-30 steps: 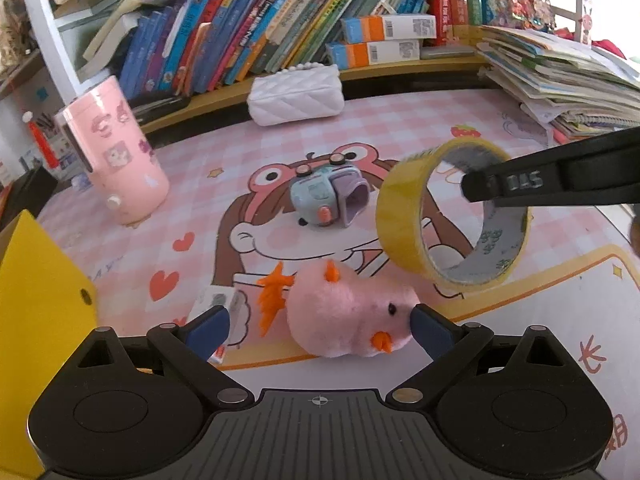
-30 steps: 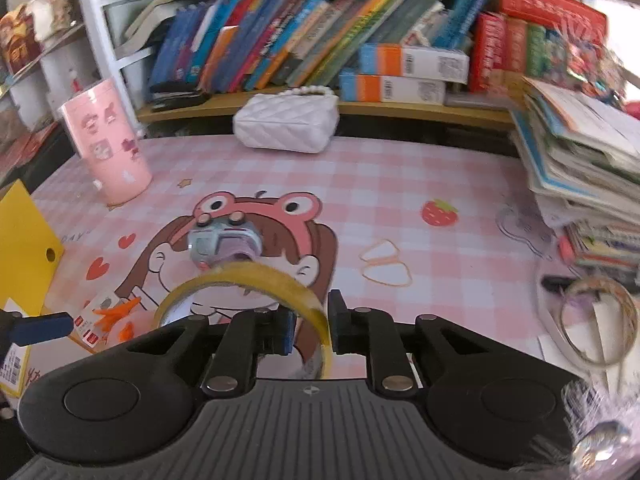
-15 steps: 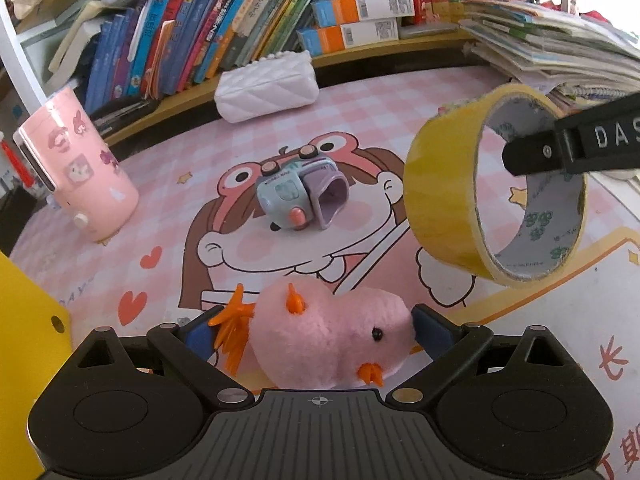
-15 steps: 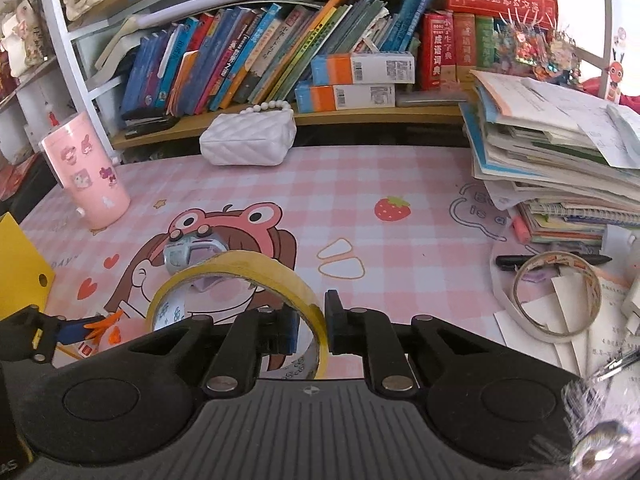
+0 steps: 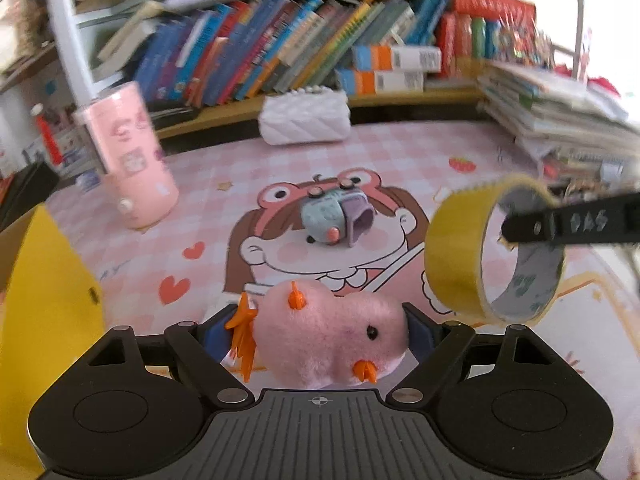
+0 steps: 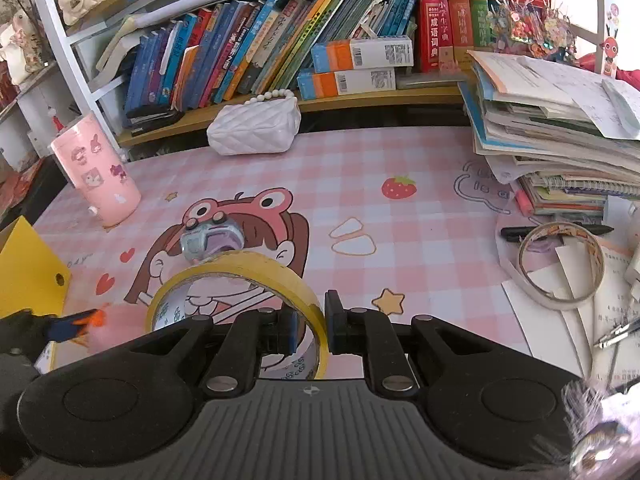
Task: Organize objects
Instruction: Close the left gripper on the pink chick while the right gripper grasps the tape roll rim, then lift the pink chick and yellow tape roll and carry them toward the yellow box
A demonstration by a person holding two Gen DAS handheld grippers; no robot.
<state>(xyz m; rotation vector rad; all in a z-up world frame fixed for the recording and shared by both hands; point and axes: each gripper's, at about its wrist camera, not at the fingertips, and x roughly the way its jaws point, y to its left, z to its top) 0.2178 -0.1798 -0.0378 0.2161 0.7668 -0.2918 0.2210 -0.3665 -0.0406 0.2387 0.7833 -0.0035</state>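
Observation:
My left gripper (image 5: 320, 326) is shut on a pink plush chick (image 5: 328, 336) with orange feet and beak, held above the pink desk mat (image 5: 400, 152). My right gripper (image 6: 310, 326) is shut on the rim of a yellow tape roll (image 6: 240, 270), held upright above the mat; the roll also shows in the left wrist view (image 5: 460, 248). A small grey-blue and purple toy (image 5: 336, 220) sits on the mat's cartoon face, beyond both grippers; it also shows in the right wrist view (image 6: 210, 238).
A pink cup (image 6: 96, 168) stands at the left. A yellow box (image 5: 44, 308) is at the near left. A white quilted purse (image 6: 256, 126) lies by the bookshelf. Stacked books (image 6: 552, 136), a clear tape roll (image 6: 560, 264) and a pen (image 6: 516, 233) are at the right.
My left gripper has closed on the plush chick and lifted it off the mat. My right gripper with the tape roll has shifted slightly right and stays raised.

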